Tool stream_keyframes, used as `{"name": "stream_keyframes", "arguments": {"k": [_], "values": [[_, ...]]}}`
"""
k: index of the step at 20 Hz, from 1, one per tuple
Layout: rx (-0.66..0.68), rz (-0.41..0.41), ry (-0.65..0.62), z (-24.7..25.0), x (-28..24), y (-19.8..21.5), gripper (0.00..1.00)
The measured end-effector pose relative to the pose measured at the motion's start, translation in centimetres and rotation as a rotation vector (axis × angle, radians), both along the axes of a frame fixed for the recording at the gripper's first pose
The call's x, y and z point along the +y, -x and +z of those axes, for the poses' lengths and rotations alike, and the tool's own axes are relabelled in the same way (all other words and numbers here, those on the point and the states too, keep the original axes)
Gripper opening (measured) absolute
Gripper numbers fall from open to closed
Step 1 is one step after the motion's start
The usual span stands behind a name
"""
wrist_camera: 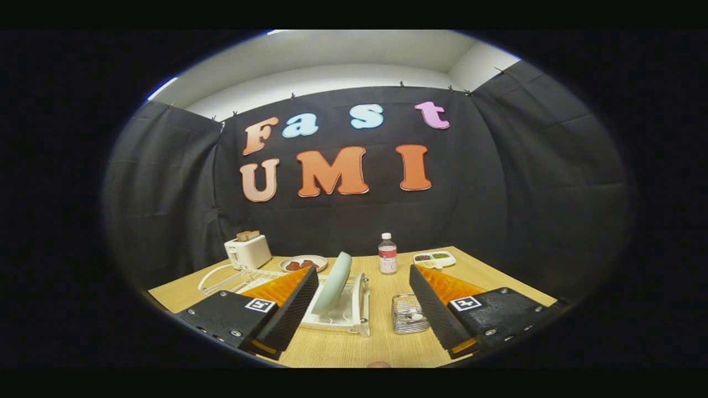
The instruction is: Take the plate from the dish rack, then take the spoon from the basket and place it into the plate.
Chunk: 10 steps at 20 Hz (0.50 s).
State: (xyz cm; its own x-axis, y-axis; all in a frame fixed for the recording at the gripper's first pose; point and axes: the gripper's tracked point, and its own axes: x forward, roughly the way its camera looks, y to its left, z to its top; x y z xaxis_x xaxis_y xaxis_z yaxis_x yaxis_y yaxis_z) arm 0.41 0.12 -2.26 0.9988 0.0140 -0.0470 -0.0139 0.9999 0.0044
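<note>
A pale green plate (333, 283) stands on edge in a white dish rack (354, 309) on the wooden table, between my fingers and nearer the left one. To the right of the rack sits a small wire basket (409, 314) with a white-handled spoon (414, 317) lying inside, close to the right finger. My gripper (362, 309) is open wide, held above the table's near side, with nothing between its fingers.
Beyond the rack are a white toaster (248, 250) with bread, a plate of food (303, 263), a small bottle (388, 254) and a divided tray (435, 258). The black cloth wall closes the back. The table's far edge (459, 249) runs behind them.
</note>
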Motion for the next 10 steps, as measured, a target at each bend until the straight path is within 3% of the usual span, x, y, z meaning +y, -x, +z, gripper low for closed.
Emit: {"name": "stream_keyframes", "arguments": {"k": [10], "values": [[0.033, 0.001, 0.0, -1.4, 0.0, -0.1, 0.98]]}}
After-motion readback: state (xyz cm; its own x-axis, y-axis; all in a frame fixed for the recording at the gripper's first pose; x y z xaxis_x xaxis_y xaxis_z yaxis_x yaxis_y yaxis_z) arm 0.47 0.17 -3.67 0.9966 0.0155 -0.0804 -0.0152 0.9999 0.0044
